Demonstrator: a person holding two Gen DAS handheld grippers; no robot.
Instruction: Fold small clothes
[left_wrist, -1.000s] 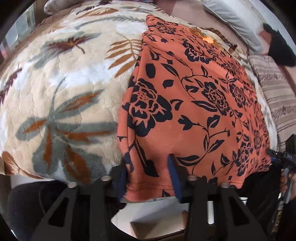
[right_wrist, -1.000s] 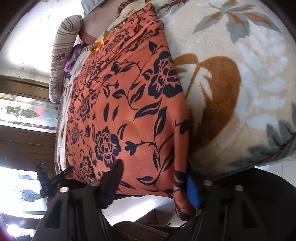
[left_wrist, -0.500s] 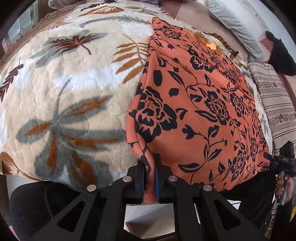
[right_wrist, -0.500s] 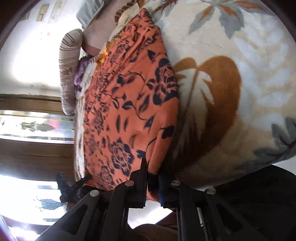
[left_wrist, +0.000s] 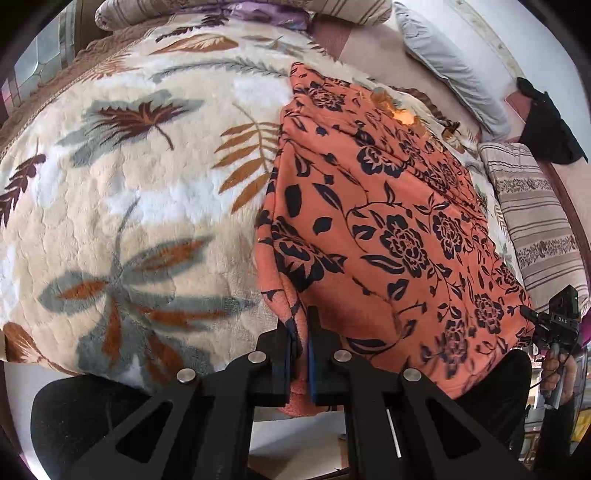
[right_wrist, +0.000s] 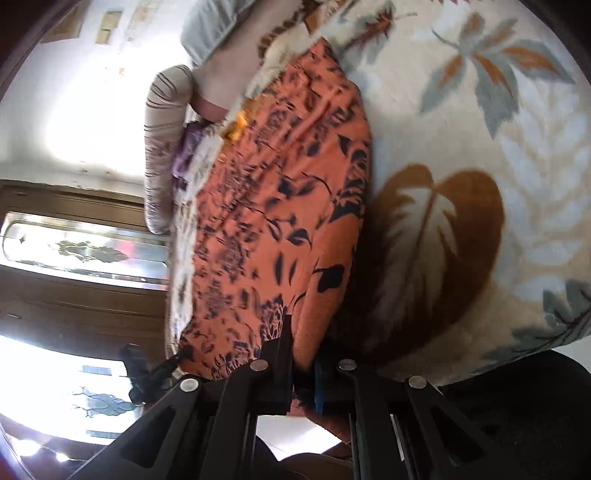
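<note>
My left gripper is pinched tight on the near hem of the cloth, low in the middle of the frame; my right gripper is pinched on the other near corner, low in its frame, though that view is blurry; from both, the cloth runs long and away toward the top of the frame, flat on the blanket; I think the near edge must go up and over to the far end.

One orange floral garment, one leaf-print blanket, two striped pillows, one grey pillow, two tongs.
</note>
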